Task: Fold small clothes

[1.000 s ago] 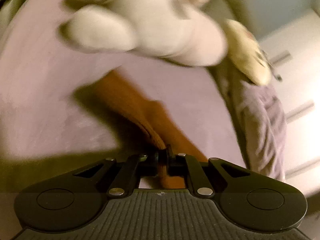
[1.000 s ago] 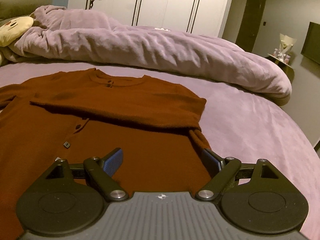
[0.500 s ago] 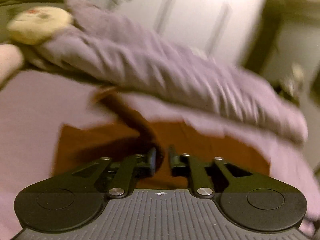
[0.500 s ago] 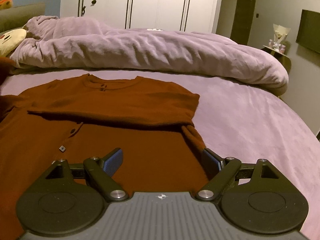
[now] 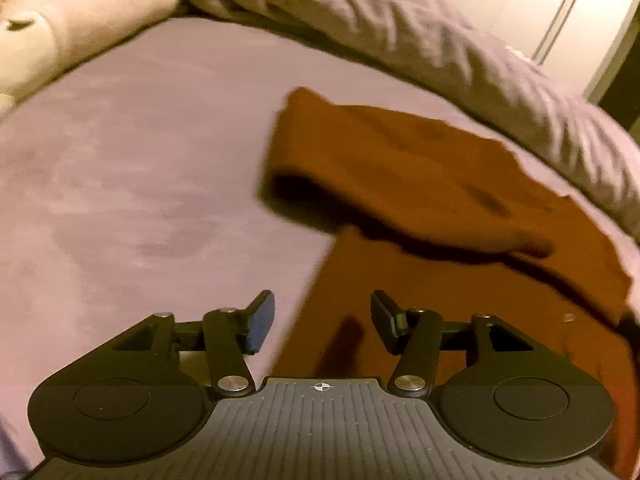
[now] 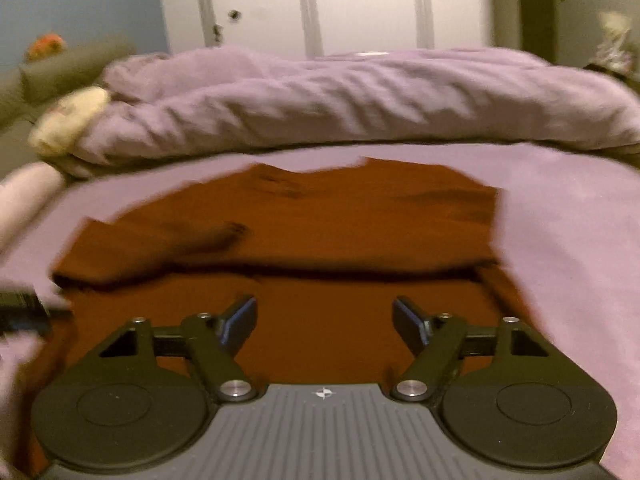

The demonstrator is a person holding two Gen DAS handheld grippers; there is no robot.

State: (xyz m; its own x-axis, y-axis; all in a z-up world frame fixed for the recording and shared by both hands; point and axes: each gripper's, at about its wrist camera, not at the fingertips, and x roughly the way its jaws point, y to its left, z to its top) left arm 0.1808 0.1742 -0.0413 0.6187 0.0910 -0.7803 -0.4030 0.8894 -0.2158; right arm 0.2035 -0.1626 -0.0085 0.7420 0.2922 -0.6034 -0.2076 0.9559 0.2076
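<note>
**Rust garment lies half folded on the bed, both tools free of it**

From the left we see a pale plush toy [image 5: 80,12] at the bed's far corner, then a wide bare stretch of lilac bed sheet [image 5: 140,168] with ample room to move. Our left hand-held gripper [image 5: 322,322] hangs over the garment's left edge, its jaws opening with nothing gripped; only cloth lies below the gap. The rust-brown garment [image 6: 340,220] lies flat mid-bed, its upper part and a sleeve [image 5: 384,184] folded across the body, the fold's edge casting a dark line. Our right hand-held gripper [image 6: 324,322] hovers over the lower body of the garment, jaws closing yet still wide apart, pads pressing on nothing. Right of the garment's straight side edge more sheet lies bare. Behind, a bunched lilac duvet [image 6: 360,100] borders the far side, with a white wardrobe [image 6: 340,0] beyond.
</note>
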